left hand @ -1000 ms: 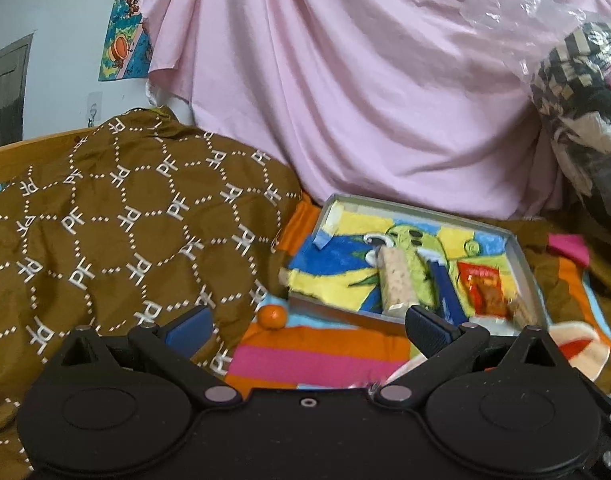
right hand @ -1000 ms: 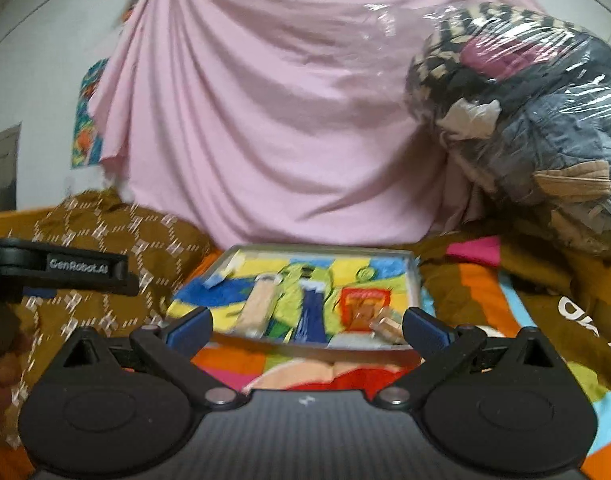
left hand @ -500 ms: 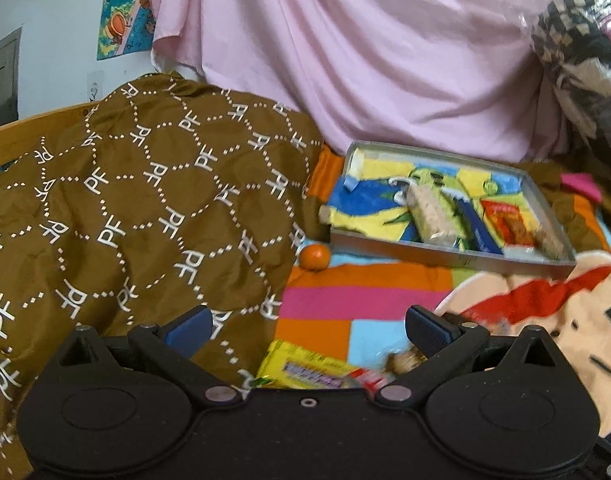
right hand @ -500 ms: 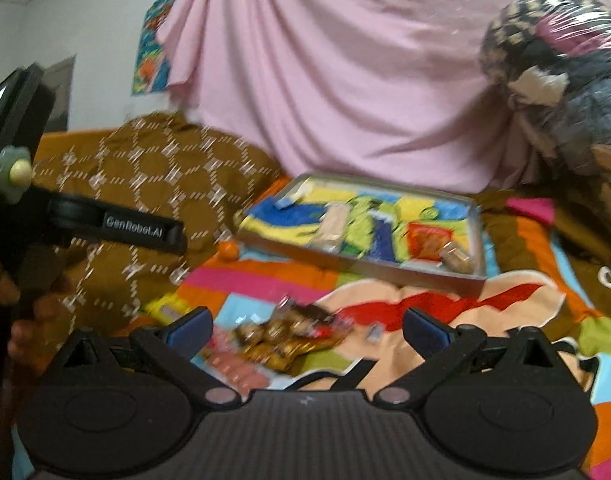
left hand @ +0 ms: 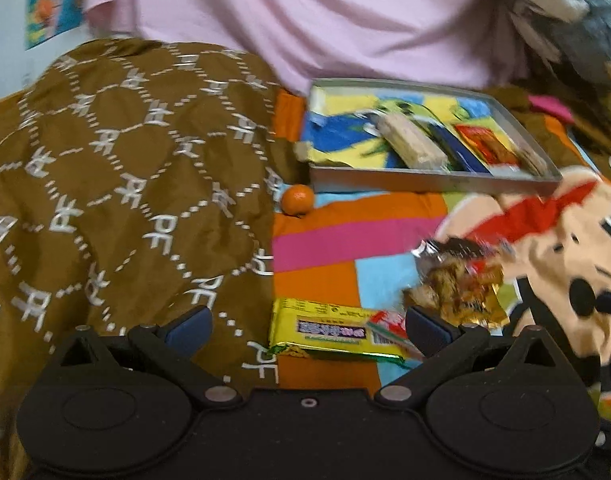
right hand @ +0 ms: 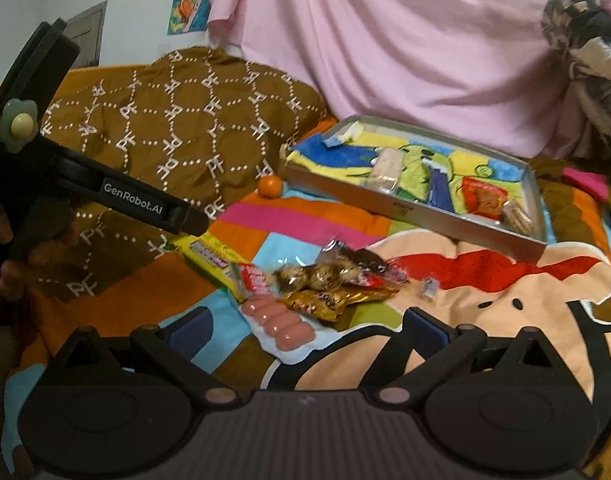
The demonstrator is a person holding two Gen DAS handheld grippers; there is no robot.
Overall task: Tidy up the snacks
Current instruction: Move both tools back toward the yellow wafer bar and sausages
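Currently both grippers, left [left hand: 307, 322] and right [right hand: 305, 322], hover fingers apart, empty. Loose snacks [right hand: 325, 280] lie mid-bed on the blanket; tray [right hand: 417, 216] waits beyond, toward the bed's far edge, partly filled.

- Open strip of striped blanket [right hand: 305, 220] between the tray [right hand: 417, 212] and the snack pile [right hand: 329, 280], free for passage.
- Brown quilt [left hand: 125, 168] heaped on the left, walling that side.
- Small orange [left hand: 297, 199] just beside the tray's near left corner, at the quilt's edge.
- Left half of the tray floor bare; right half taken by packets.
- Yellow bar [left hand: 329, 334] lying between the spread fingers of the left gripper [left hand: 305, 328].
- Left gripper hanging over the quilt, left of the pile.
- Pink sheet [right hand: 405, 40] and wrapped bundle [right hand: 585, 40] closing off the back.
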